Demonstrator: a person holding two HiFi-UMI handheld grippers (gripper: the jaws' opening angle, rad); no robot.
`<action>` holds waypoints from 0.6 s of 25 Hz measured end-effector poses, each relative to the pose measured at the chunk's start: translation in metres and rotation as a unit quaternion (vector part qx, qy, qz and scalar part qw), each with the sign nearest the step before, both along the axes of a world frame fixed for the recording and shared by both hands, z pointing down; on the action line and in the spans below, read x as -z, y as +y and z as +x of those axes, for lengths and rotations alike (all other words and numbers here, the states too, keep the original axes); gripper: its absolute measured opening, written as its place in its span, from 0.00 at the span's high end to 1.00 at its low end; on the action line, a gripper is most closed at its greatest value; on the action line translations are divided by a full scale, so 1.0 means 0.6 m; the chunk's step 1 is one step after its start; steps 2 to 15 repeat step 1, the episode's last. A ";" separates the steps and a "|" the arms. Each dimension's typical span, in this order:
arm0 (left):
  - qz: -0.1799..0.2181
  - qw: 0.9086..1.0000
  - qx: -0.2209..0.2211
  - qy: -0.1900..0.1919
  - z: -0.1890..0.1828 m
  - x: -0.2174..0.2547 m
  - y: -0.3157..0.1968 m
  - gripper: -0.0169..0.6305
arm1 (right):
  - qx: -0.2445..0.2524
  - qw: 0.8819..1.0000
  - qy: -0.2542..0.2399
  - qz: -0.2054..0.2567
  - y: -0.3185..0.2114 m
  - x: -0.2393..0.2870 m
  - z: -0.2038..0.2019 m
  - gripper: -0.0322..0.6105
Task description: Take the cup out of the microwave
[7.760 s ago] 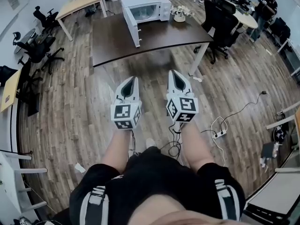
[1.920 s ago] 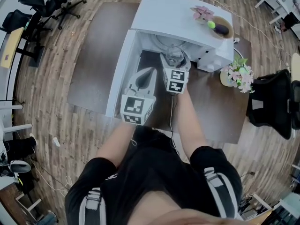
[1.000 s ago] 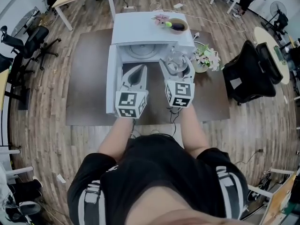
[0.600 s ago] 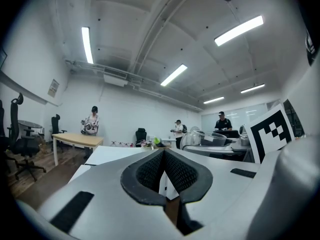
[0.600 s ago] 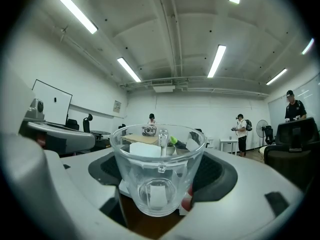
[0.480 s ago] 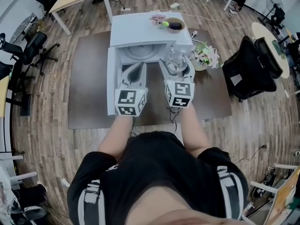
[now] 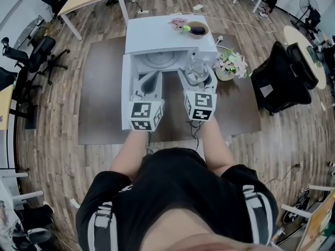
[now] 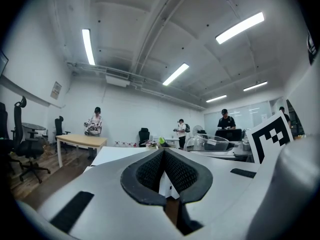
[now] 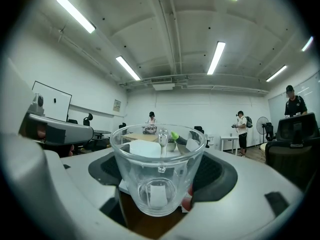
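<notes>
A clear glass cup (image 7: 194, 68) sits between the jaws of my right gripper (image 7: 197, 73), which is shut on it, just in front of the right side of the white microwave's (image 7: 162, 35) open front. In the right gripper view the cup (image 9: 157, 169) stands upright and empty, with the dark pads (image 9: 217, 176) against its sides. The microwave door (image 7: 125, 95) hangs open at the left. My left gripper (image 7: 153, 76) hovers at the mouth of the cavity, level with the right one. Its jaw tips meet with nothing between them (image 8: 163, 152).
The microwave stands on a dark brown table (image 7: 102, 88). On its top are a bowl (image 7: 198, 29) and a small pink flower (image 7: 178, 22). A flower pot (image 7: 229, 64) stands on the table to the right. A black office chair (image 7: 282, 75) is beyond the table's right end.
Since the earliest frame I have come from the open floor up to the microwave, and the right gripper now holds the cup. Over the last second both grippers have barely moved.
</notes>
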State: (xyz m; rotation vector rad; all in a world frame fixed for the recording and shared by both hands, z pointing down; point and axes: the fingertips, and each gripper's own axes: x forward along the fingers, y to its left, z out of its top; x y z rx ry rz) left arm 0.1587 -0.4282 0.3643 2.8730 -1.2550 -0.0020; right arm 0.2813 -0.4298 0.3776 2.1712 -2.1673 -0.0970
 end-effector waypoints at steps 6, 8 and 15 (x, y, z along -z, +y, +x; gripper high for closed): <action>0.000 1.000 0.000 0.000 0.000 0.000 0.000 0.97 | 0.000 1.000 0.000 -0.001 -0.001 -0.001 0.000 0.34; 0.000 1.000 0.000 0.000 0.000 0.000 0.000 0.97 | 0.000 1.000 0.000 -0.001 -0.001 -0.001 0.000 0.34; 0.000 1.000 0.000 0.000 0.000 0.000 0.000 0.97 | 0.000 1.000 0.000 -0.001 -0.001 -0.001 0.000 0.34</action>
